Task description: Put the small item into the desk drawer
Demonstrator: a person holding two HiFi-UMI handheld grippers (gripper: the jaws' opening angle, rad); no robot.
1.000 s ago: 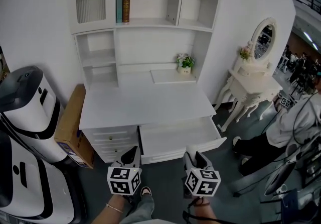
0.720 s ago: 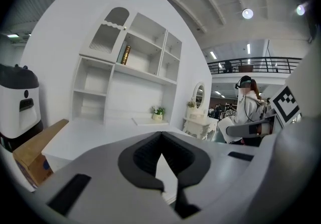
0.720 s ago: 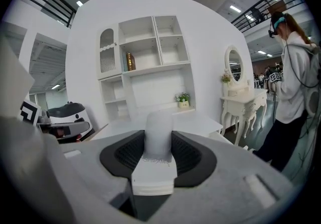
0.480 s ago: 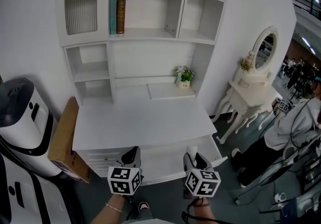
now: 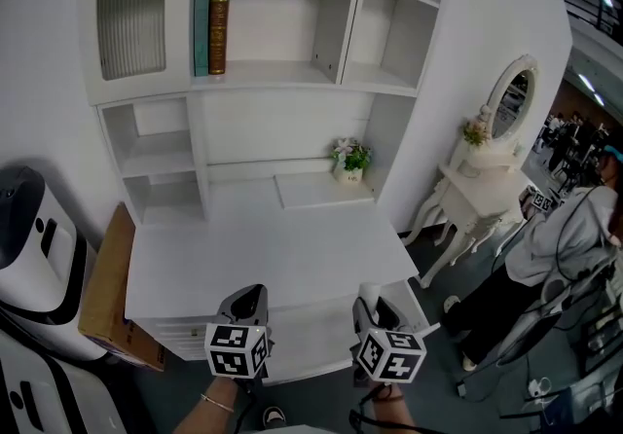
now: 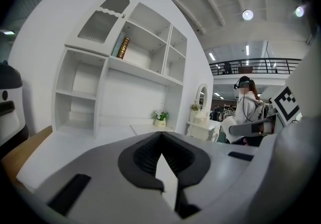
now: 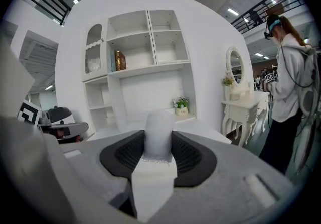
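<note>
In the right gripper view a small white soft roll (image 7: pixel 159 132) stands up between the dark pads, and my right gripper (image 7: pixel 159 140) is shut on it. The head view shows that gripper (image 5: pixel 369 298) low at the right, with the white item (image 5: pixel 370 290) at its tip, above the open desk drawer (image 5: pixel 316 335). The drawer juts from under the white desk top (image 5: pixel 263 252) and is partly hidden by both grippers. My left gripper (image 5: pixel 248 296) hangs beside it over the desk's front edge. Its jaws (image 6: pixel 161 141) are shut with nothing in them.
A white hutch with shelves holds books (image 5: pixel 209 33) and a small potted plant (image 5: pixel 348 158). A cardboard box (image 5: pixel 102 296) and a white machine (image 5: pixel 29 228) stand left of the desk. A vanity table with mirror (image 5: pixel 487 169) and a person (image 5: pixel 569 242) are at the right.
The view has lifted toward the hutch, so the desk and open drawer sit lower in the picture. Both grippers hold the same places, and the right one still grips the white item.
</note>
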